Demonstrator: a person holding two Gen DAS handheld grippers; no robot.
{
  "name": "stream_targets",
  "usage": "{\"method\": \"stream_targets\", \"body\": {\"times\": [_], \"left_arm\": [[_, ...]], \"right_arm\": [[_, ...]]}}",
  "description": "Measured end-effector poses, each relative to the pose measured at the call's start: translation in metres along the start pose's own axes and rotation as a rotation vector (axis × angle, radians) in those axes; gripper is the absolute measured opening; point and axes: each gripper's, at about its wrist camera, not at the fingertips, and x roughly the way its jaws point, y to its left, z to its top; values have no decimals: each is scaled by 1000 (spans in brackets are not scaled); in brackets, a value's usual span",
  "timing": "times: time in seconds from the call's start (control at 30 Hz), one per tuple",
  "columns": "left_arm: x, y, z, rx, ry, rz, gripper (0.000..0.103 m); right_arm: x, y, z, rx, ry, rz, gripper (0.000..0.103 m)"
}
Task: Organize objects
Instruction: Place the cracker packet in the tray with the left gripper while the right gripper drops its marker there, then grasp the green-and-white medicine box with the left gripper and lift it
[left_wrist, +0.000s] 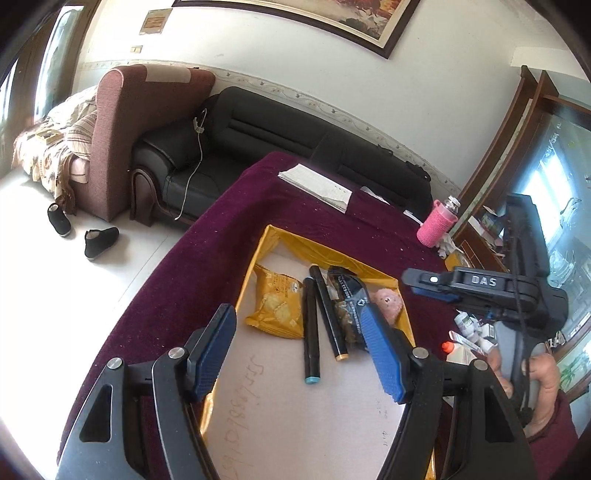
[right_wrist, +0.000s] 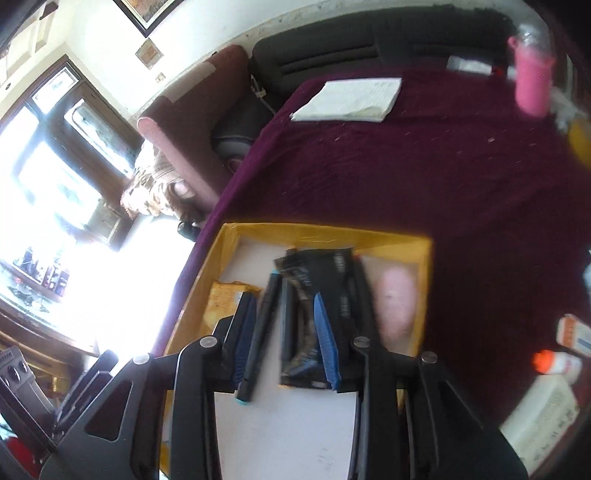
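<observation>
A folded white paper (left_wrist: 317, 186) lies on the maroon table cloth (left_wrist: 229, 221) — a black sofa (left_wrist: 258, 140) stands behind it, a pink-sleeved bottle (left_wrist: 436, 223) at its far right edge, black shoes (left_wrist: 99, 242) on the floor left of it.

Two fisheye wrist cameras, both angled down over the same yellow-walled box on the table.

The left wrist view looks forward between the left gripper (left_wrist: 299, 354), close above the yellow-walled box (left_wrist: 271, 236), down across the maroon tablecloth (left_wrist: 207, 258) toward the black sofa (left_wrist: 280, 129) and the wall; the right gripper (left_wrist: 424, 284) enters from its right edge. The right wrist view, blurred and tilted, sits nearer and steeper over the box (right_wrist: 317, 230), looking between the right gripper (right_wrist: 288, 332) toward the same sofa (right_wrist: 369, 40). Both share the box, the markers, the folded paper (left_wrist: 317, 186) (right_wrist: 349, 99) and the pink bottle (left_wrist: 436, 225) (right_wrist: 532, 85).
</observation>
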Motion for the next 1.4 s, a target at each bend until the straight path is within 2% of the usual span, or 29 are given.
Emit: {"method": "stream_targets", "body": {"times": [0.1,0.13,0.17,0.23,0.27,0.33,0.4,0.47,0.6,0.73,0.8,0.87,1.0,1.07,1.13,1.17,1.27,1.4], "left_arm": [[0,-24,-10,37,-5,4,64],[-1,-35,-14,62,-17,33,64],[-4,-46,-17,91,-37,66,64],[-14,-73,-27,169,-93,112,64],[-18,-85,-30,195,-108,107,64],[-24,-108,-37,212,-107,56,68],[-22,-127,-40,200,-66,-7,68],[-15,-149,-45,203,-10,-49,68],[2,-196,-62,290,64,-57,68],[21,-237,-85,396,131,-21,68],[29,-252,-91,417,177,-27,68],[35,-266,-96,430,206,-37,68],[59,-290,-104,496,238,-4,68],[75,-297,-109,522,237,58,68],[83,-302,-115,557,201,114,68],[84,-305,-118,578,181,128,68],[89,-314,-125,596,168,107,68],[111,-323,-139,685,151,174,68]], "right_arm": [[-51,-29,-25,36,-83,-36,31],[-71,-46,-37,64,-119,-22,36],[-85,-58,-48,91,-158,-9,49],[-111,-89,-74,149,-245,-34,61],[-122,-102,-84,183,-271,-46,63],[-135,-144,-103,303,-270,-34,62],[-142,-185,-118,416,-246,13,62],[-153,-215,-128,474,-254,23,62],[-184,-251,-138,453,-343,-114,62],[-204,-278,-131,402,-454,-290,62],[-208,-295,-125,382,-485,-338,62],[-211,-310,-122,382,-487,-347,62],[-206,-338,-112,411,-454,-261,62],[-204,-350,-109,423,-456,-191,62],[-204,-359,-113,423,-487,-140,62],[-204,-363,-116,434,-498,-131,62],[-203,-375,-121,496,-492,-98,62],[-209,-367,-125,464,-518,-135,62]]}}
